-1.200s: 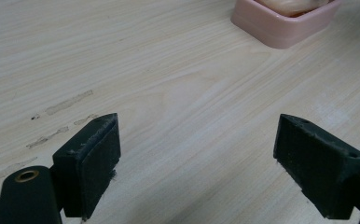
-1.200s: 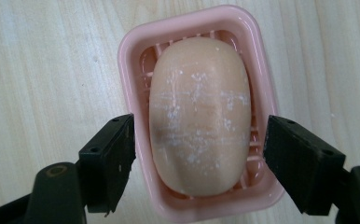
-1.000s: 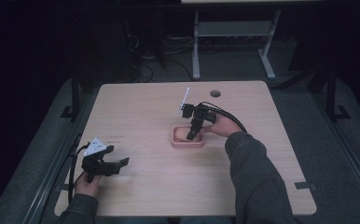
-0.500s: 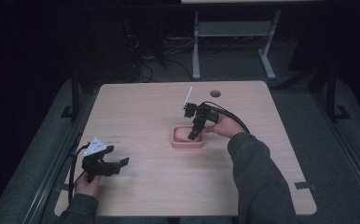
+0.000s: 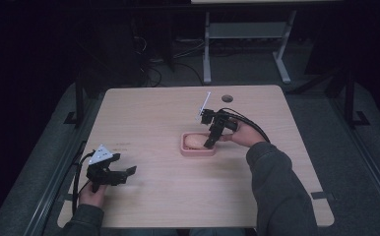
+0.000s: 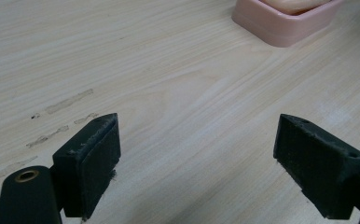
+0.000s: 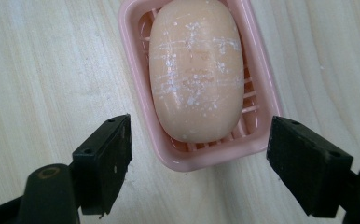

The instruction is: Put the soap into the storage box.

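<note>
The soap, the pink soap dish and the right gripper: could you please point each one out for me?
soap [image 7: 196, 70], right gripper view, middle of its top face.
pink soap dish [image 7: 205, 159], right gripper view, near rim.
right gripper [image 7: 199, 163], right gripper view, midway between its open jaws.

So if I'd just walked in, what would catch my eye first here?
Probably the peach-coloured soap, scuffed with white marks, lying in a pink soap dish near the middle of the wooden table. The right gripper hangs just over the dish with its jaws spread wide, while the left gripper sits open near the table's near left corner.
</note>
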Demonstrator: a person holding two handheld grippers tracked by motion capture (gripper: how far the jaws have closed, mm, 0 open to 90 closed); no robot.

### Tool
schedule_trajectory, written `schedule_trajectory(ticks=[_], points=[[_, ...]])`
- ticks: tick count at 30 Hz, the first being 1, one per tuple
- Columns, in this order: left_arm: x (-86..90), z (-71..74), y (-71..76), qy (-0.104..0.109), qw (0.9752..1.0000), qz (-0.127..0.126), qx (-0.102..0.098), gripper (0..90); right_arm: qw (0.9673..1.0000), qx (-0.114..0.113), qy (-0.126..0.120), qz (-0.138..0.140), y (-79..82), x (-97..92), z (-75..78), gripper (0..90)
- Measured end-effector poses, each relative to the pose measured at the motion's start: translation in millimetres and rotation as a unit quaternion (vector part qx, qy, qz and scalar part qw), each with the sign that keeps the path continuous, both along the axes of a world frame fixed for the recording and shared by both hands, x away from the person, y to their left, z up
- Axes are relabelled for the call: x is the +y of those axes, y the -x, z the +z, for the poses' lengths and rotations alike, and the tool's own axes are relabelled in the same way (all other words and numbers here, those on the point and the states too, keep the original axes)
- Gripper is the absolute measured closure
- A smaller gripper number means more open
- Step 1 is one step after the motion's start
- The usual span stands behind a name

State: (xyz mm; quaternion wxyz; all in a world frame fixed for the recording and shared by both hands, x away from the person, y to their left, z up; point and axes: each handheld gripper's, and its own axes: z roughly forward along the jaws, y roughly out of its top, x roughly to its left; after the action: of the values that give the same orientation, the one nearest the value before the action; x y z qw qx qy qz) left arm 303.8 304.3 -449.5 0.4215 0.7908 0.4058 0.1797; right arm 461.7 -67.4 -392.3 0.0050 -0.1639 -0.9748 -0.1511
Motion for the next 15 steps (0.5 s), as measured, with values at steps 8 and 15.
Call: schedule_trajectory(ticks=[8, 15], points=[[-0.3, -0.4, 0.0, -0.001, 1.0, -0.001, 0.0, 14.3, 1.0, -0.001, -0.007, -0.004, 4.8, -6.7, 0.9, 21.8], [-0.3, -0.5, -0.1, -0.002, 1.0, -0.001, 0.0, 14.3, 0.9999, 0.001, -0.007, -0.014, 7.8, -16.4, 1.0, 21.8]])
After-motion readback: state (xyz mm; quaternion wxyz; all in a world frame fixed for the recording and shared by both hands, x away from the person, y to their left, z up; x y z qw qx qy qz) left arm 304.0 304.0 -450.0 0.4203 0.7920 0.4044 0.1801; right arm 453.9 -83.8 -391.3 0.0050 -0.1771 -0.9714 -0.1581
